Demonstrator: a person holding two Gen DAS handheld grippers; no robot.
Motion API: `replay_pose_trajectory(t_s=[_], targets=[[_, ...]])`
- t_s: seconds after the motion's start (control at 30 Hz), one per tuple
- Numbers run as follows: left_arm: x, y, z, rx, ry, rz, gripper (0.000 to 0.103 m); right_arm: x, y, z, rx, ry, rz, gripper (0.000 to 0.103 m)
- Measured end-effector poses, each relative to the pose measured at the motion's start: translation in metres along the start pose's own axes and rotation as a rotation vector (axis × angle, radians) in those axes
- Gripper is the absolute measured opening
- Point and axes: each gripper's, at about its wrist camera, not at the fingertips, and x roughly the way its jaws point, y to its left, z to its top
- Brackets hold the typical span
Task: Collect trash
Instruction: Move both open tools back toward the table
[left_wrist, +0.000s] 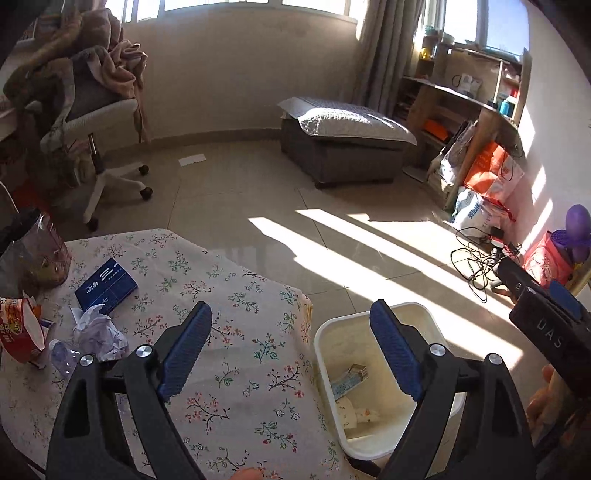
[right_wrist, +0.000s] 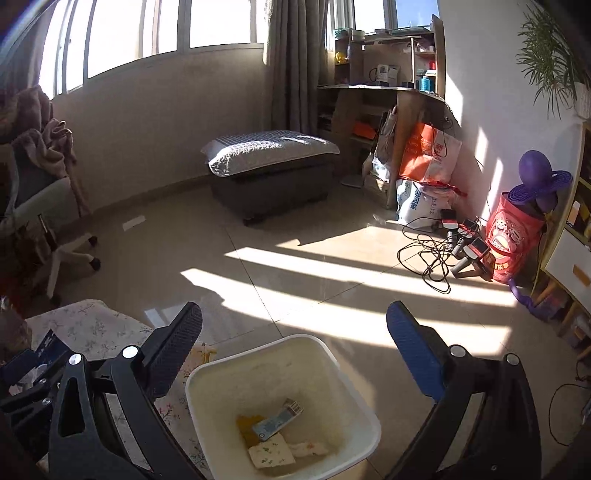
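Right hand-held gripper (right_wrist: 295, 350) gapes above bin (right_wrist: 229, 369), apparently empty

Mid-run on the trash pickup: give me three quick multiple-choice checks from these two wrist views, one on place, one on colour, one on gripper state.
1. Where is the bin?
A on the table
B on the floor beside the table
C under the chair

2. What colour is the flat box on the tablecloth?
A red
B green
C dark blue

3. The left gripper is:
A open and empty
B shut on paper
C holding the box

B: it stands at the table edge.
C: blue with white print.
A: jaws apart, nothing between.
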Motion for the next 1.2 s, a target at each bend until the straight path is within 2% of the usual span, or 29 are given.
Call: replay_pose_trajectory(t_s=[0.2, 0.53, 1.0, 1.2], targets=[[-0.009, 0.049, -0.009, -0.066, -0.033, 0.085, 0.085, -0.003, 0.038, -0.003, -0.047, -0.018, 0.051, 0.096], [-0.023, 0.114, -0.013, -0.167, -0.056, 0.179, 0.085, -0.011, 0.106, -0.015, -0.129, -0.04, 0.121, 0.096], [-0.03, 0.202, -0.034, -0.279, -0.022, 0.316, 0.088, -0.027, 0.197, -0.04, -0.229, -0.057, 0.256, 0.096], [-0.033, 0.247, -0.042, -0.321, 0.006, 0.416, 0.091, -0.036, 0.23, -0.053, -0.278, -0.054, 0.31, 0.096]])
